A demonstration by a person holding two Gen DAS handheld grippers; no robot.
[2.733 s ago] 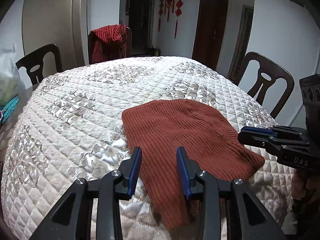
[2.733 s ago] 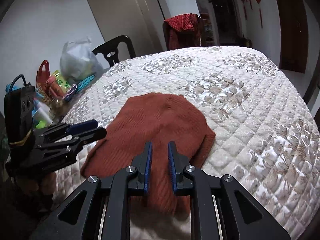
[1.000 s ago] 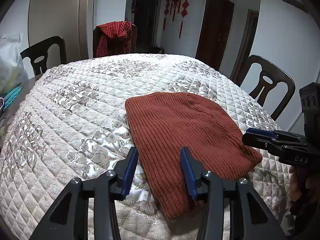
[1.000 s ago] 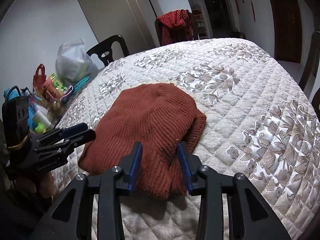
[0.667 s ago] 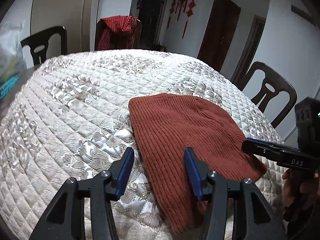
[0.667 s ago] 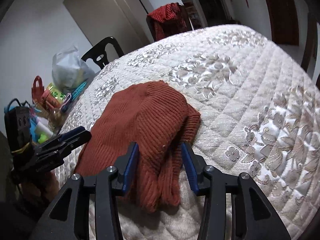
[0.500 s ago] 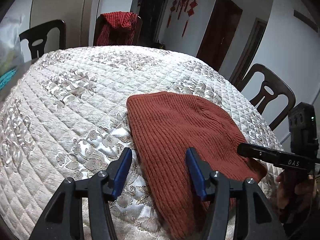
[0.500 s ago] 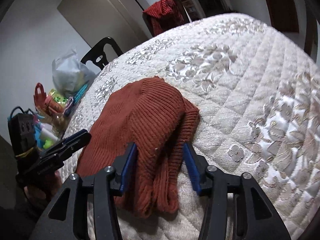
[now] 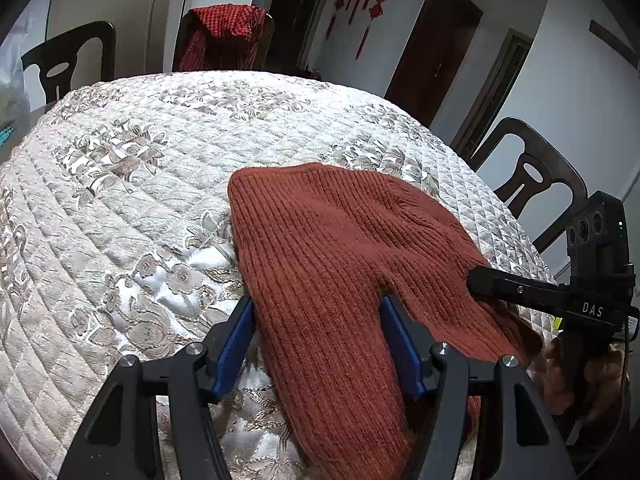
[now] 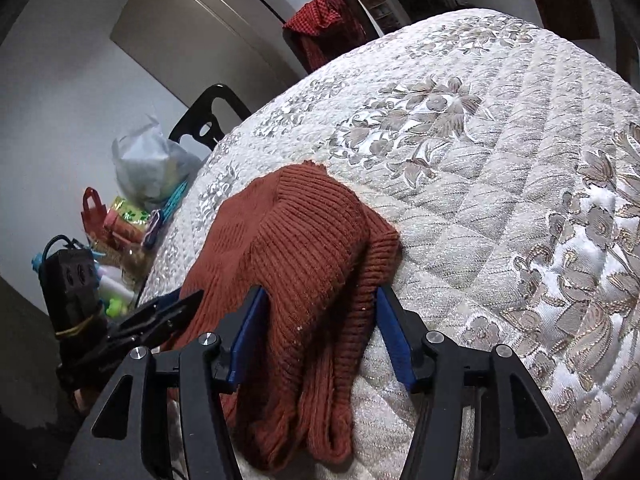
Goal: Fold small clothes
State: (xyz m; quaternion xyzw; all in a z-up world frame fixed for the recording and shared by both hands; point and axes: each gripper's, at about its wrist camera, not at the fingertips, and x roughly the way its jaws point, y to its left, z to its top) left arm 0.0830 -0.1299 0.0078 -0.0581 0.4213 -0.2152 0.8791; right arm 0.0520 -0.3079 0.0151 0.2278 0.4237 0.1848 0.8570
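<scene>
A rust-red ribbed knit garment (image 9: 340, 264) lies folded on the quilted table cover (image 9: 132, 184), near the front edge. My left gripper (image 9: 316, 336) is open, its blue pads on either side of the garment's near left corner. My right gripper (image 10: 320, 328) is open and straddles the garment's (image 10: 304, 248) near right corner, where bunched layers hang over the table edge. Each gripper shows in the other's view: the right one (image 9: 504, 284) at the garment's right edge, the left one (image 10: 176, 308) at its left edge.
Dark wooden chairs (image 9: 528, 176) stand around the table, one with a red checked cloth (image 9: 224, 32) over it. A plastic bag (image 10: 148, 164) and small colourful items (image 10: 120, 220) crowd the table's left side. The quilted cover (image 10: 500, 140) stretches far and right.
Both grippers have opened wider and moved forward and down, so each now straddles a near corner of the garment. The garment has bunched a little at the right corner.
</scene>
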